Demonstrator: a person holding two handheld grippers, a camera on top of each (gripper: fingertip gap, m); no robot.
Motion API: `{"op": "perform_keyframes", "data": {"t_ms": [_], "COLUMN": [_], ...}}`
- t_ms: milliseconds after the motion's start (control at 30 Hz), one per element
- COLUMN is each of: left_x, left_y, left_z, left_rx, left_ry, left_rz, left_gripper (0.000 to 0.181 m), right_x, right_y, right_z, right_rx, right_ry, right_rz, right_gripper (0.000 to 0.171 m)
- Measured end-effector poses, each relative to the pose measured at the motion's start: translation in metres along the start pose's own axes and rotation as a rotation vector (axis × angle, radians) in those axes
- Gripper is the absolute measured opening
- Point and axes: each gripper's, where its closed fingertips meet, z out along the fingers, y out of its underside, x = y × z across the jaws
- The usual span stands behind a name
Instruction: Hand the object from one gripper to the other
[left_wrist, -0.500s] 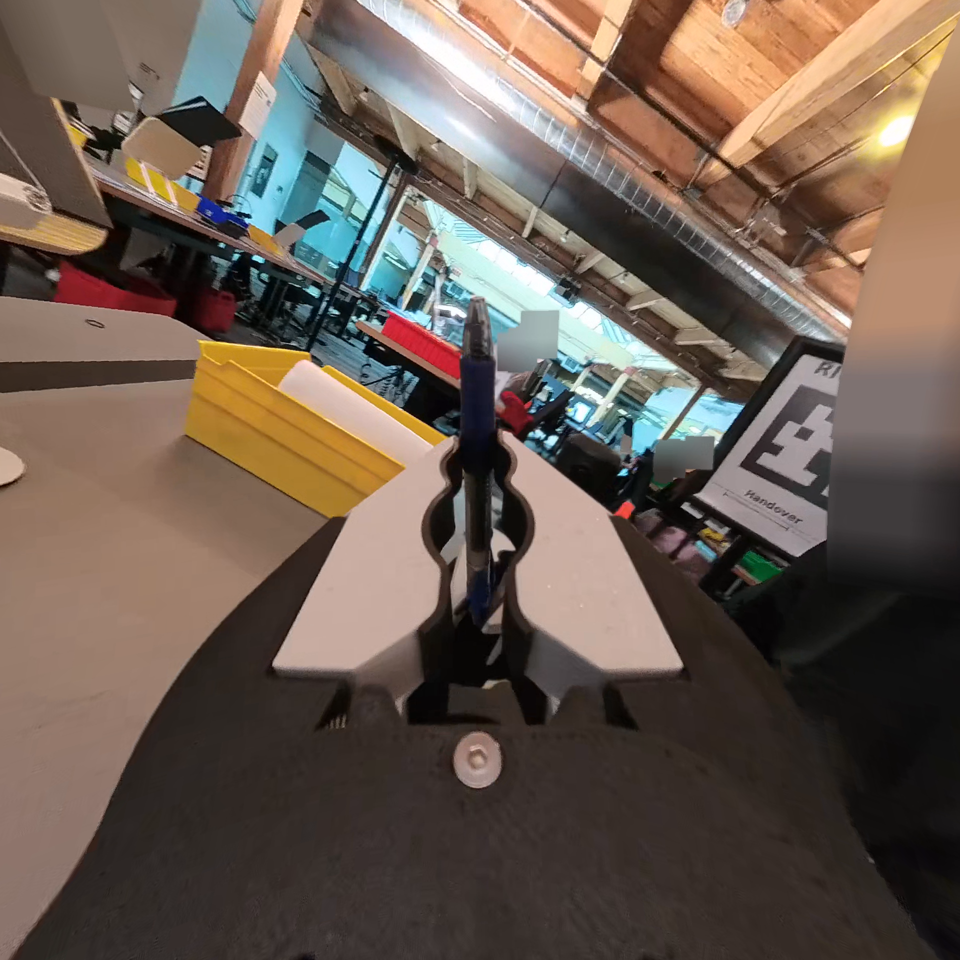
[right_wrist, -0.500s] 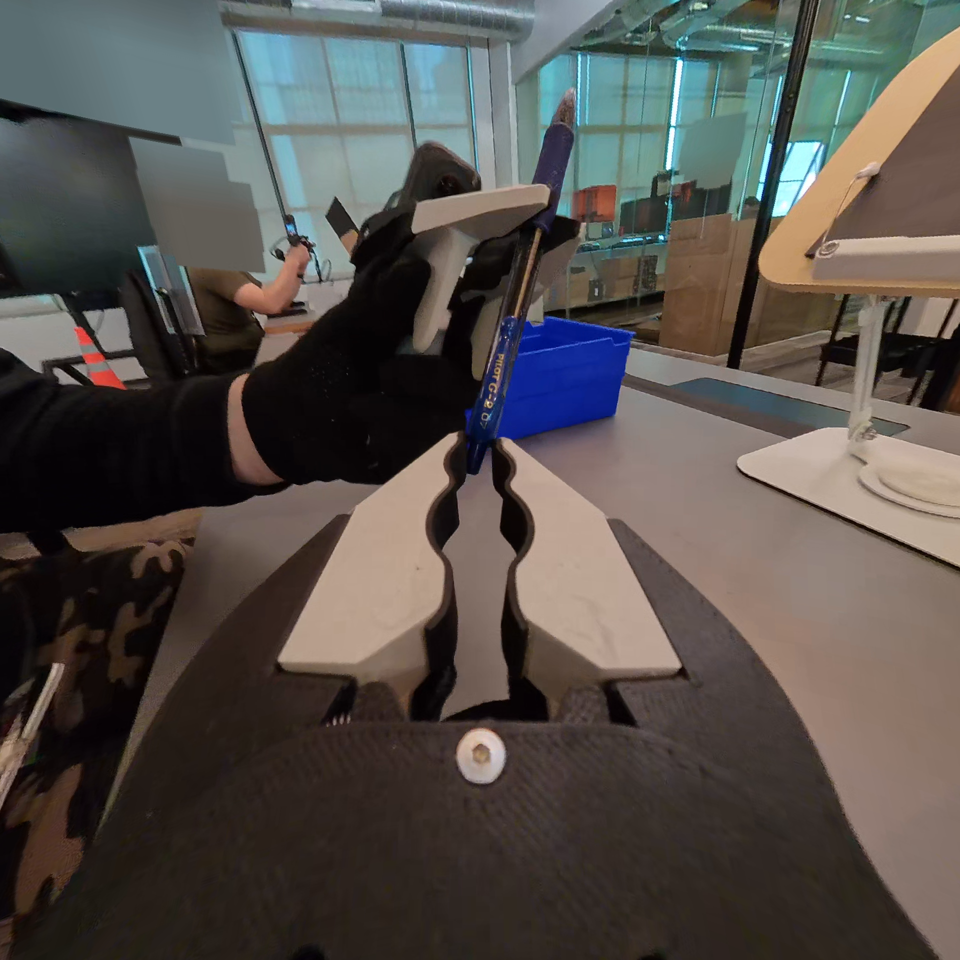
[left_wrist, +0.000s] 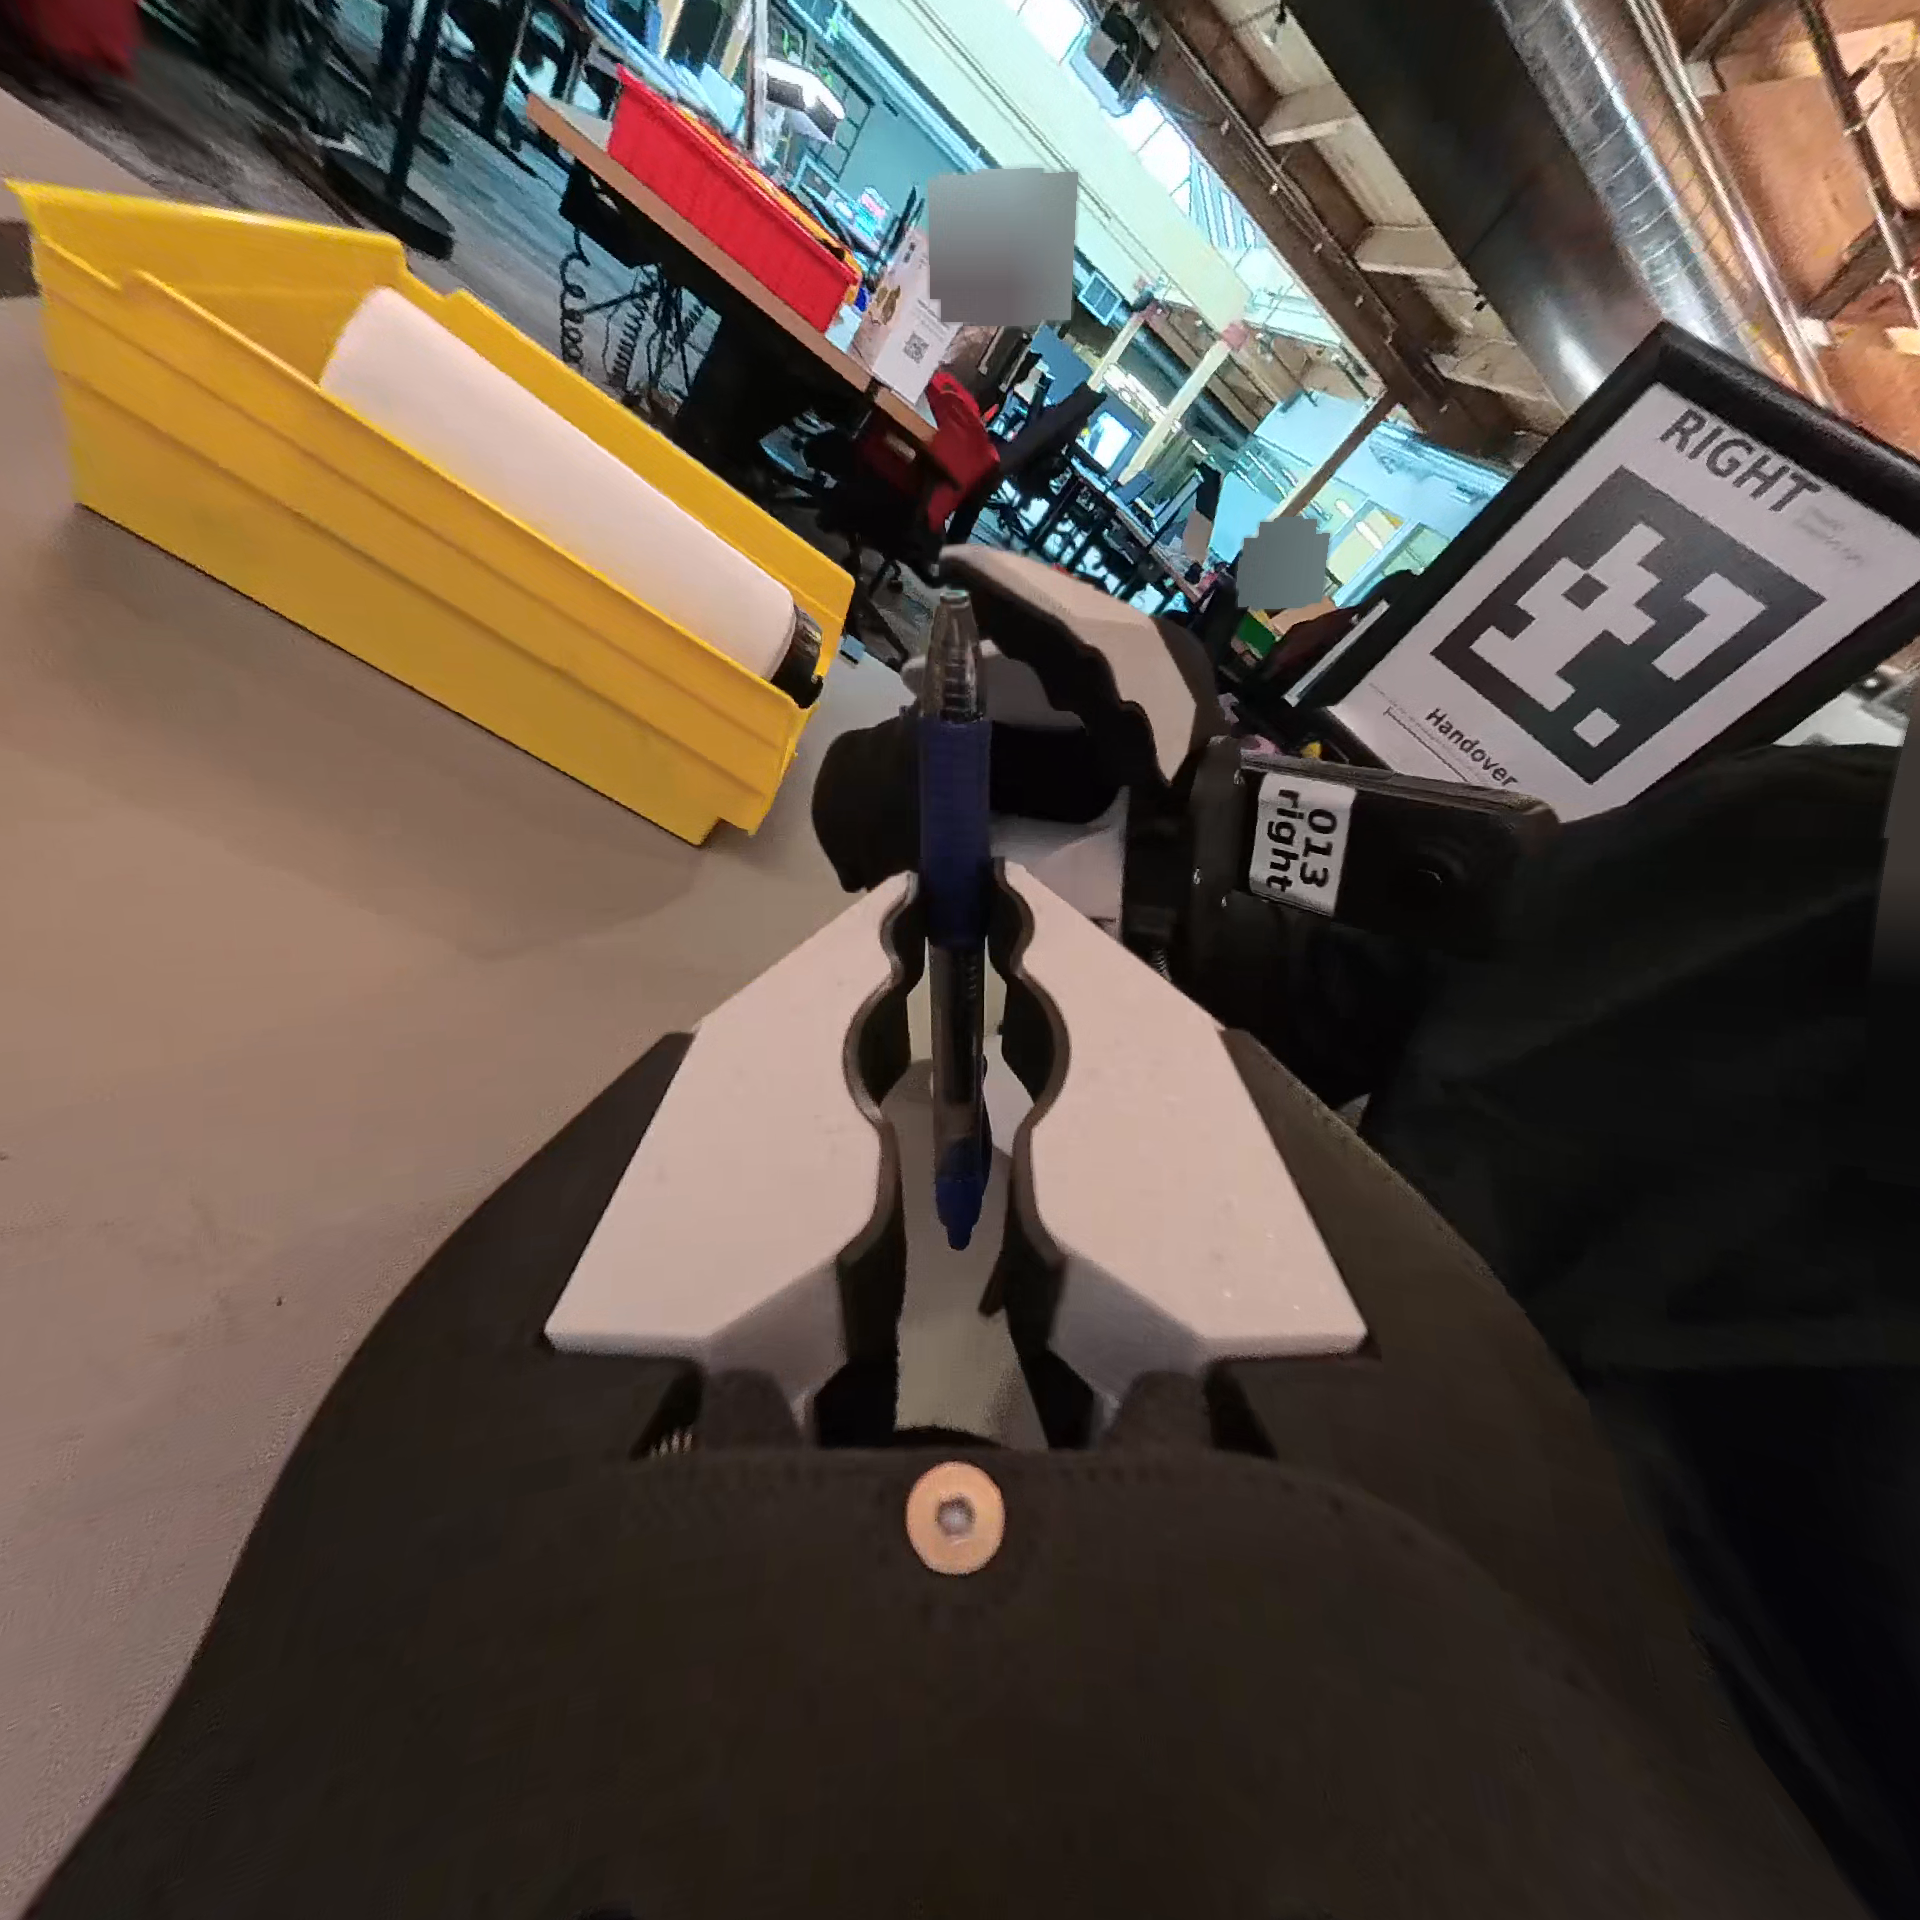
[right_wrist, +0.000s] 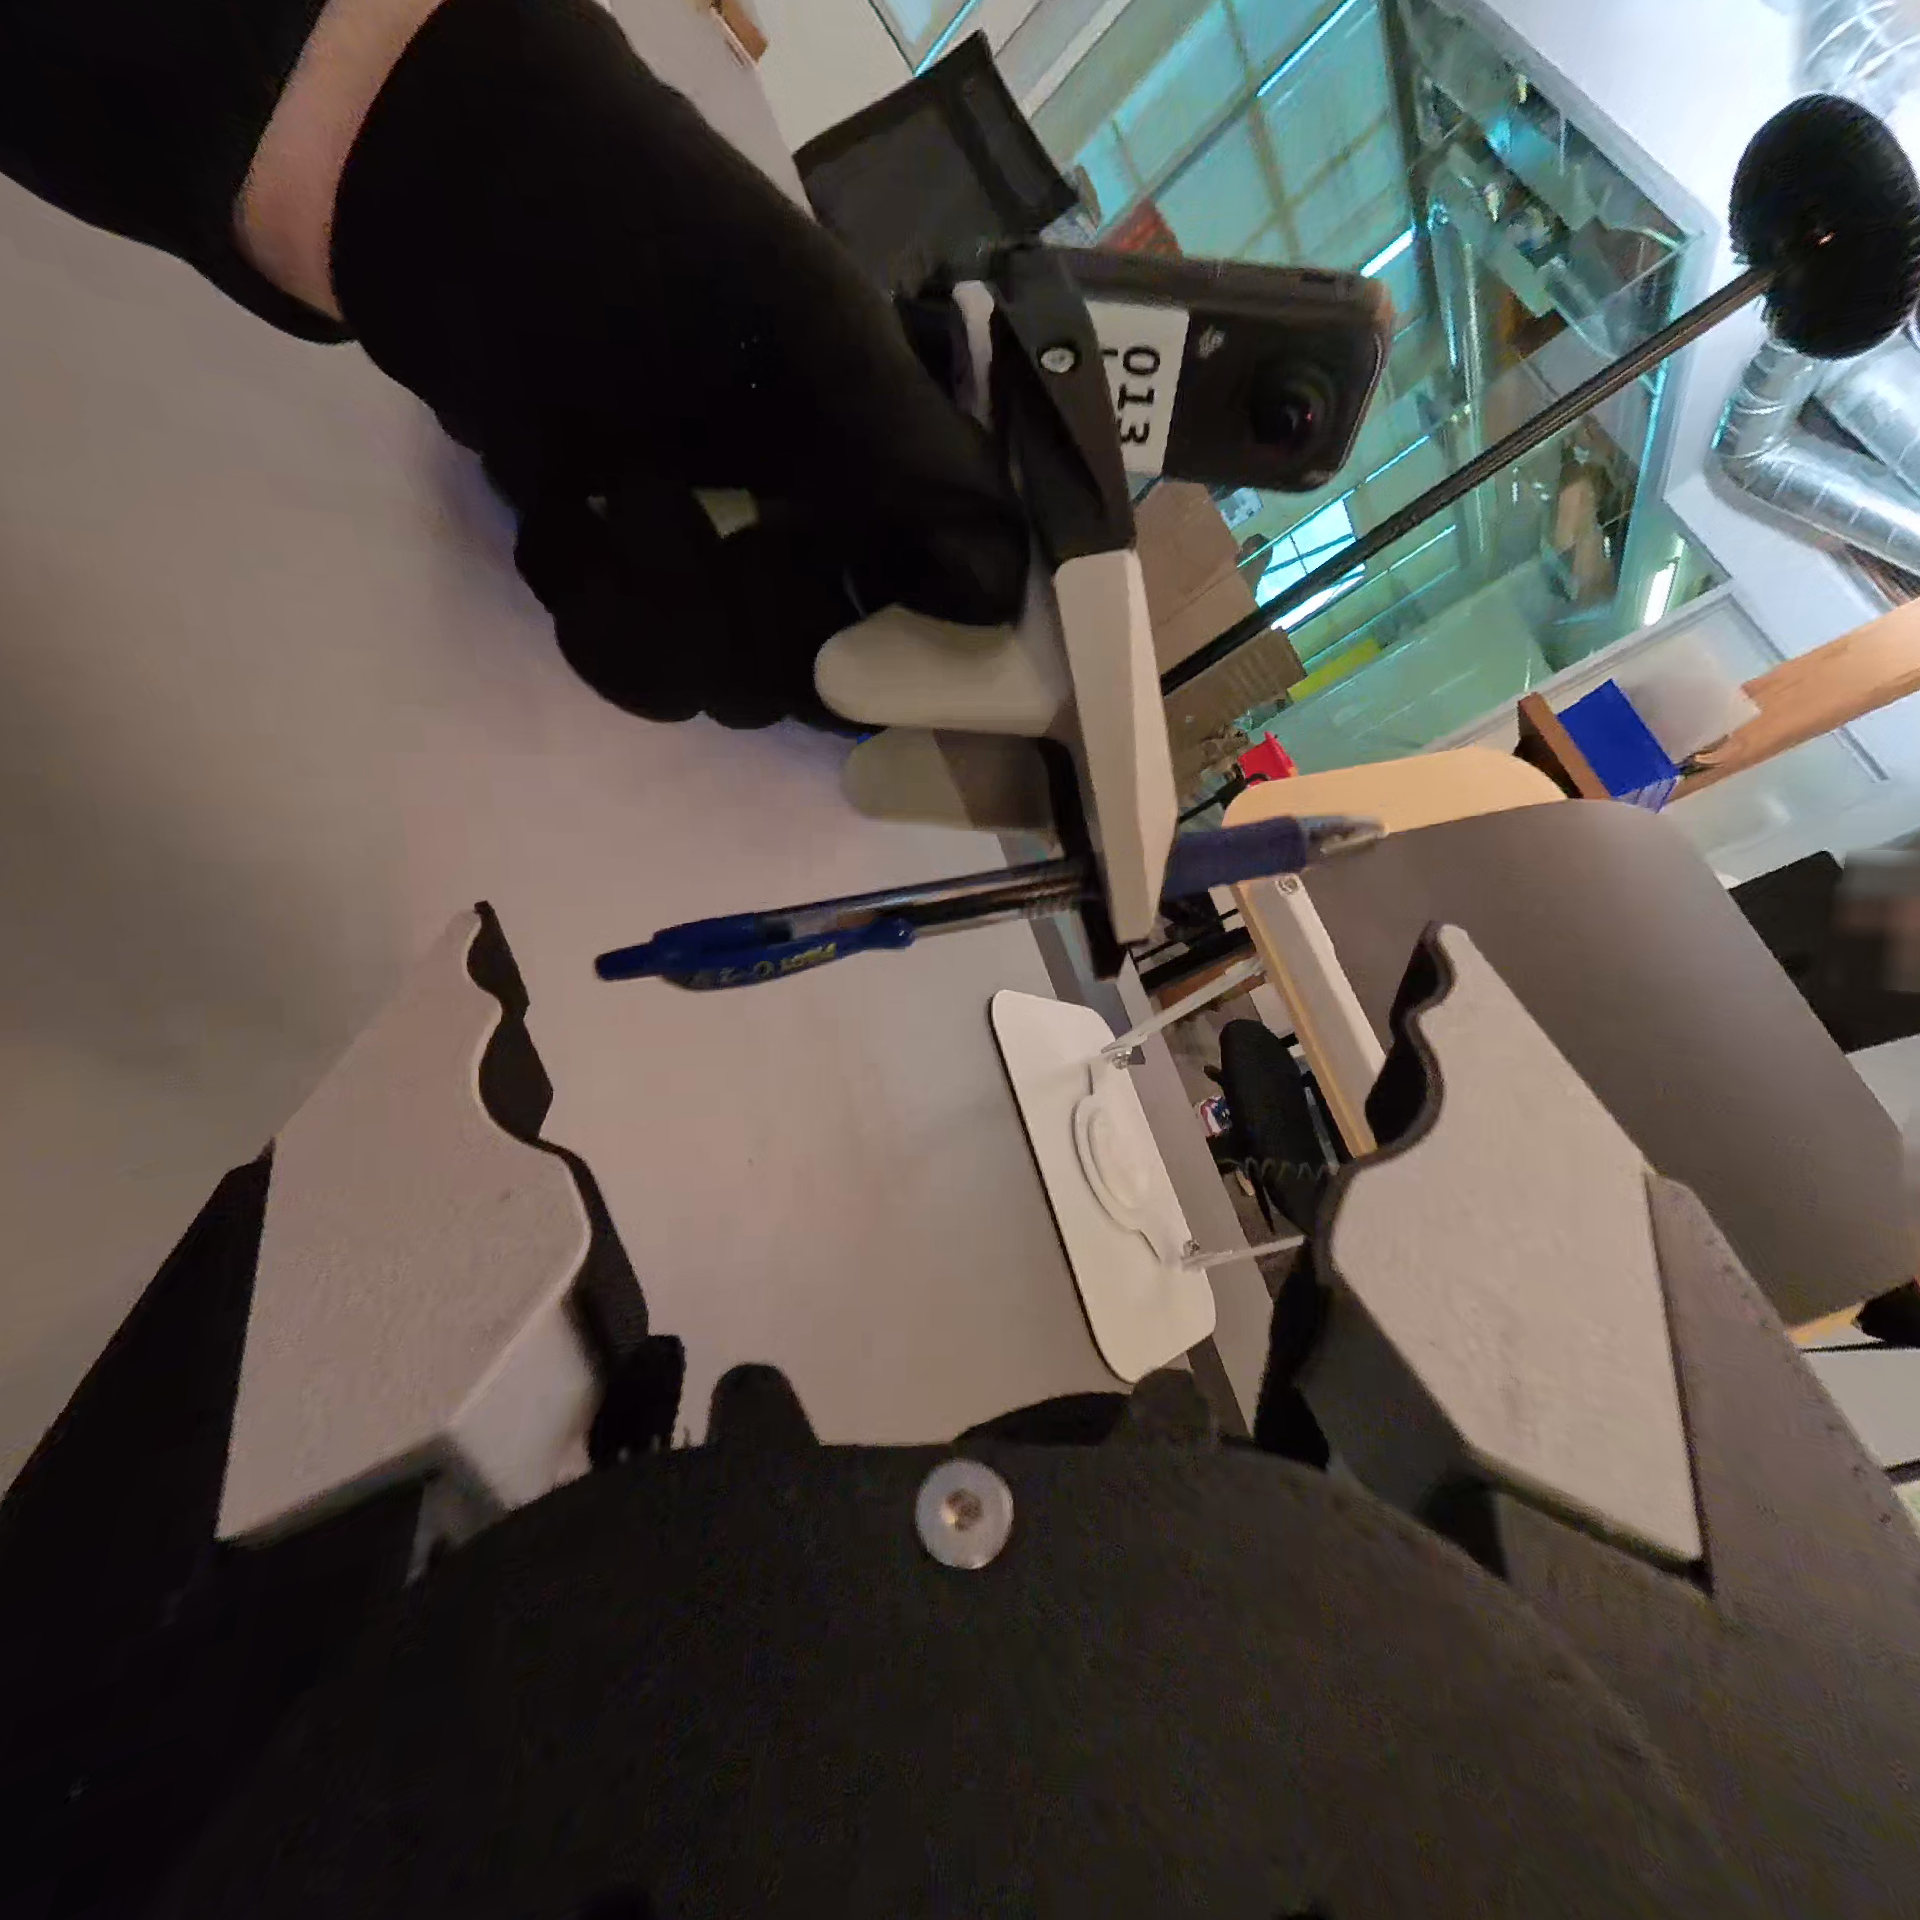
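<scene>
A blue pen (left_wrist: 951, 831) stands upright between the tips of my left gripper (left_wrist: 951, 904), which is shut on its dark grip section. In the right wrist view the same pen (right_wrist: 790, 948) lies crosswise, pinched by the left gripper (right_wrist: 1117, 790), which a black-gloved hand (right_wrist: 644, 395) holds. My right gripper (right_wrist: 961, 925) is wide open and empty. The pen lies level with its fingertips, in the gap between them, and touches neither finger. One finger of the right gripper (left_wrist: 1081, 665) shows just behind the pen in the left wrist view.
A yellow bin (left_wrist: 416, 592) with a white roll (left_wrist: 561, 488) sits on the grey table (left_wrist: 260, 1039) at the left. A black-and-white marker board (left_wrist: 1621, 613) stands at the right. A white base plate (right_wrist: 1101, 1184) lies on the table beyond my right gripper.
My right gripper has opened wide and rolled about a quarter turn. The left gripper has tilted down toward the table and still holds the pen.
</scene>
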Motion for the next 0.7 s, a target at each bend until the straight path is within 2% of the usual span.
{"op": "perform_keyframes", "data": {"t_ms": [233,700], "left_x": [0.0,0.001], "left_y": [0.015,0.012], "left_z": [0.008,0.011], "left_rx": [-0.049,-0.035], "left_ry": [0.038,0.084], "left_rz": [-0.062,-0.091], "left_gripper": [0.009,0.008], "right_x": [-0.011,-0.007], "right_y": [0.009,0.009], "right_z": [0.01,0.009], "right_rx": [-0.047,-0.057], "right_ry": [-0.035,-0.013], "right_rz": [-0.093,-0.076], "right_gripper": [0.158,0.151]}}
